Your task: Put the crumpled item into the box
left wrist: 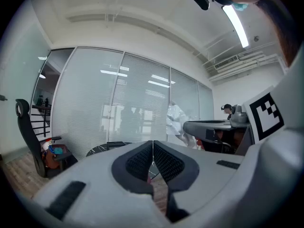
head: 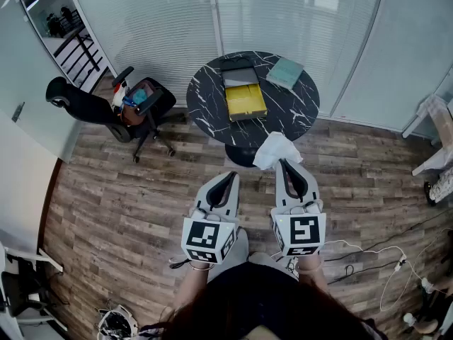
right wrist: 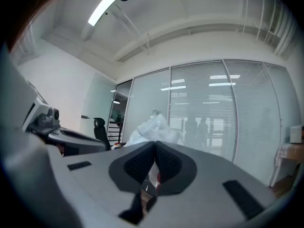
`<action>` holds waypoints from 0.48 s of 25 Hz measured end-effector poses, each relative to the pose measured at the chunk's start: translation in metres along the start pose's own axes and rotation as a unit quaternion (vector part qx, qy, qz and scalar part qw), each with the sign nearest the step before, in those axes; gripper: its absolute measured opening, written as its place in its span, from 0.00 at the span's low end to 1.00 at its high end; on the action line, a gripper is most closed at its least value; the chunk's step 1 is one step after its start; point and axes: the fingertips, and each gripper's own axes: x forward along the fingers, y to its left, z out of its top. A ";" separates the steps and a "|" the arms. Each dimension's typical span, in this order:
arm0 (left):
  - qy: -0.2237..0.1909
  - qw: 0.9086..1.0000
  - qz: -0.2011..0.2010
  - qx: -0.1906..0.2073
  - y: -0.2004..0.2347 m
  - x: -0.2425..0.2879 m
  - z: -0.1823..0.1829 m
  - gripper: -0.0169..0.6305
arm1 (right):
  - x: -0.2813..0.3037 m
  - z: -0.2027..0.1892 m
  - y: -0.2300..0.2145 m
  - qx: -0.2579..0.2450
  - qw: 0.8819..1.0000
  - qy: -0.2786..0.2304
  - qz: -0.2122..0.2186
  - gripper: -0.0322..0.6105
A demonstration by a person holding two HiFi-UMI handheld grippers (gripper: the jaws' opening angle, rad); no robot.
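The right claw (head: pixel 282 161) is pinching a crumpled white wad (head: pixel 276 149) at its tips. Beside it, the left claw (head: pixel 232 174) is pressing together on nothing. The open box (head: pixel 245 99) is lying ahead of both.

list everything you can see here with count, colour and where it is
round table: one, black marble, ahead by the glass wall
box: one, yellow, open, middle of the table
flat grey item: one, just behind the box
flat pad: one, pale green, table's far right
office chair: one, black, left of the table
cables: several, white, floor at the right
crumpled item: one, white, in the right gripper
left gripper: shut, empty
right gripper: shut on the crumpled item
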 end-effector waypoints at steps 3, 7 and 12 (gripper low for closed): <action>-0.001 1.000 0.000 -0.001 0.009 0.003 0.001 0.07 | 0.008 0.000 0.004 -0.002 1.000 0.002 0.001 0.09; 0.000 1.000 -0.001 -0.002 0.018 0.012 0.001 0.07 | 0.021 -0.003 0.001 0.006 1.000 0.003 -0.004 0.09; 0.001 1.000 -0.001 -0.005 0.032 0.024 0.001 0.07 | 0.040 -0.006 -0.002 0.002 1.000 0.006 -0.012 0.09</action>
